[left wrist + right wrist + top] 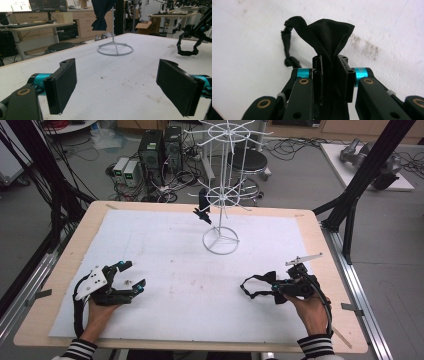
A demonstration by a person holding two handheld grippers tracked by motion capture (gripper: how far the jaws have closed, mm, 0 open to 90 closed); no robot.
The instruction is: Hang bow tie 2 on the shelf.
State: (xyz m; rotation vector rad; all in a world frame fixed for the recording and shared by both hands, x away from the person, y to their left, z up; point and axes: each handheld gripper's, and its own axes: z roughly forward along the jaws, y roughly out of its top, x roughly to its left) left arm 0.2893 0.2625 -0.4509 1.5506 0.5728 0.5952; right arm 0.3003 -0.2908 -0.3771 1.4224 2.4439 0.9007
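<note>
Black cloth (329,50) is clamped between the two jaws of the right gripper (332,75), bunched upward out of the pads, while its thin strap (287,47) is seen looping away to one side of the jaws over the white mat (249,30). Going from left to right in the high view, the left gripper (131,274) is held just above the white mat with its jaws spread wide apart and nothing between them; in the left gripper view bare mat is seen in the gap between the pads (65,85). Ahead of those jaws, well apart from them, a white wire rack (220,195) is set on its ring base, and a dark cloth piece (202,207) is hung from one of its arms. Farther right, the right gripper (272,287) is seen low over the mat with the black cloth trailing from its closed jaws.
</note>
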